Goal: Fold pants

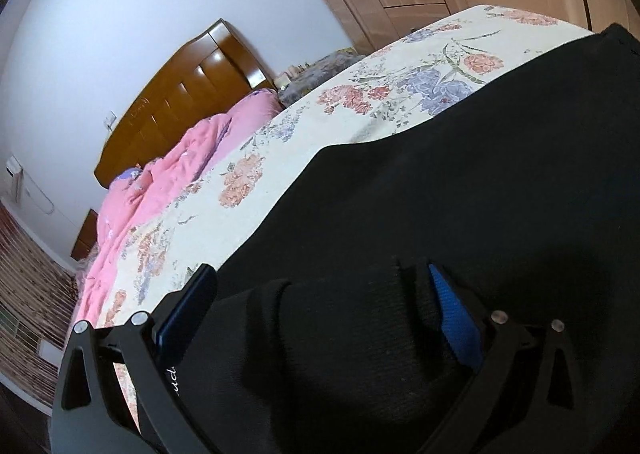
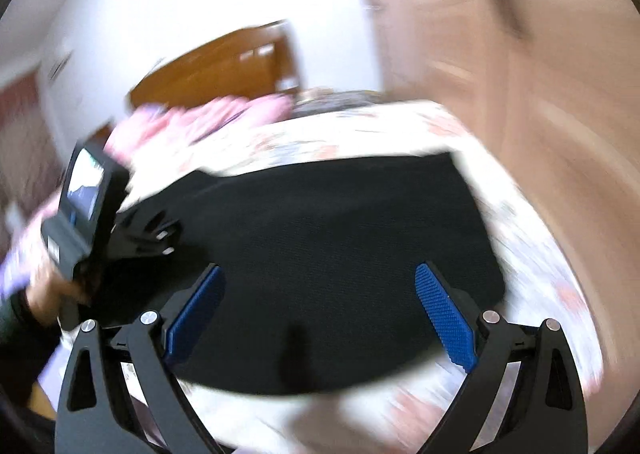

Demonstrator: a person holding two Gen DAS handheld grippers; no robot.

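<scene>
Black knit pants (image 2: 320,254) lie folded flat on bed with floral sheet (image 1: 400,66), near its foot edge. Left tongs (image 1: 320,294) spread around bunched pant fold, clench uncertain. Right tongs (image 2: 320,314) released, hovering above. Likely mid-fold; next: pinch edge, carry across.

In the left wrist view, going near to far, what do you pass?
Left gripper with bunched black pants between its fingers → cream floral bedsheet → crumpled pink blanket → brown wooden headboard → white wall.

Floral bedspread (image 1: 280,158) lies bare beyond the pants (image 1: 460,194) — pink quilt (image 1: 180,162) crowds the headboard end.
</scene>
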